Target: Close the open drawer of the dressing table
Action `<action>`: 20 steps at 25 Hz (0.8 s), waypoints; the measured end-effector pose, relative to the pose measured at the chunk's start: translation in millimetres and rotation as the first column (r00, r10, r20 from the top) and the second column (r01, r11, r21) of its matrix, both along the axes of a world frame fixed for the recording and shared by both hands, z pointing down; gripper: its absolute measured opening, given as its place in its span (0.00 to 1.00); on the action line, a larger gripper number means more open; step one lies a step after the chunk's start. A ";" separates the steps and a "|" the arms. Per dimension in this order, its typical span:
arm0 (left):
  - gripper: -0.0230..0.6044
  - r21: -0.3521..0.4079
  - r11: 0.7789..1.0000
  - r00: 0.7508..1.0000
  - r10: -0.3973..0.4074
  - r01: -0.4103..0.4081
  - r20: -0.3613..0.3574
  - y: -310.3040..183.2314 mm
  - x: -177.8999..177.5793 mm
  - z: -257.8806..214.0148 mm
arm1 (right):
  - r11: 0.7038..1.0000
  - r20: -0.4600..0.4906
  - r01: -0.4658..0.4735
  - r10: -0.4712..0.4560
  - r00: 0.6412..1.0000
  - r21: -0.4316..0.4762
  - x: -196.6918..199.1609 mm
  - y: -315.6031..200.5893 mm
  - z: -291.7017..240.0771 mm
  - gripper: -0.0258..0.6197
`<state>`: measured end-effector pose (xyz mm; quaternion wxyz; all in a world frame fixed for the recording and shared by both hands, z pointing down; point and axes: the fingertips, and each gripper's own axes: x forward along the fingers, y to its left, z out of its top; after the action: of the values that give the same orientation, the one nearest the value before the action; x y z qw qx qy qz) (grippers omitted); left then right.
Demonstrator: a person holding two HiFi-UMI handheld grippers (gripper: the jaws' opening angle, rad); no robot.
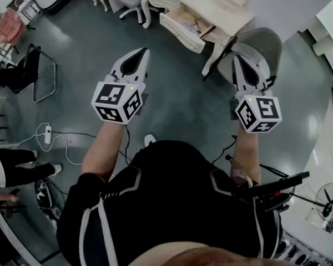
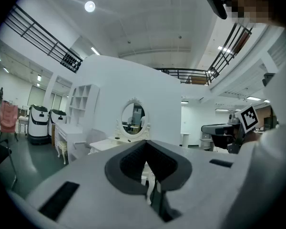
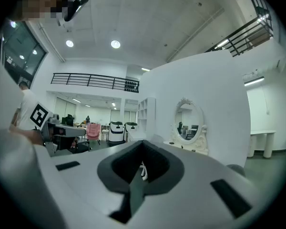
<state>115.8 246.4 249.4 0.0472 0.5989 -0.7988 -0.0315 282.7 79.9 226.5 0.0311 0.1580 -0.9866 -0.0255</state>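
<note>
- Grey floor (image 1: 172, 104) filled most of head view; the person stood on it, black top w/ white stripes, arms out fwd.
- White dressing table (image 1: 211, 7) sat at top of head view, curved legs, well apart from both grippers. Called desk below.
- Grey padded chair (image 1: 265, 44) was just beside desk's right end, partly behind the right gripper in head view.
- Open drawer (image 1: 183, 29) stuck out of desk front toward the person, not shut. Tan inside w/ a few thin dark bits, too small to ID.
- Oval mirror (image 2: 133, 118) in a white ornate frame stood on desk top, also seen in right gripper view (image 3: 188, 120).
- Left gripper (image 1: 142, 51) was held in air over floor, pointed toward desk, marker cube at the near end. In left gripper view (image 2: 145, 145) fingers were together, nothing between them.
- Right gripper (image 1: 237, 59) was held level w/ the left one, the two apart side by side, pointed at the chair/desk end. In right gripper view (image 3: 143, 142) fingers were together too, nothing held.
- Neither gripper touched drawer or desk.
- Pink chair (image 1: 8, 26) was far left and a black-frame chair (image 1: 39, 73) just below it.
- White power strip (image 1: 48, 134) w/ white cable lay on floor at left, near a bystander's legs.
</note>
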 end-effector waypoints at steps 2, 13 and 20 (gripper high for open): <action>0.04 0.007 1.000 1.000 0.002 -0.002 -0.002 0.4 -0.3 -1.3 | 1.000 -0.007 0.001 -0.001 1.000 0.001 0.0 0.1 0.0 0.04; 0.04 0.023 1.000 1.000 -0.008 0.009 -0.019 5.9 -14.7 -2.5 | 1.000 0.027 -0.006 0.006 1.000 -0.009 -11.5 3.7 -7.5 0.05; 0.04 0.050 0.998 0.997 0.050 -0.048 -0.056 12.3 -25.0 -2.4 | 0.999 0.024 -0.031 0.030 0.999 0.025 -25.6 10.8 -10.9 0.05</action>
<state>90.7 258.7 247.0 0.0559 0.6182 -0.7812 -0.0670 257.1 90.7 215.6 0.0177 0.1738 -0.9840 -0.0356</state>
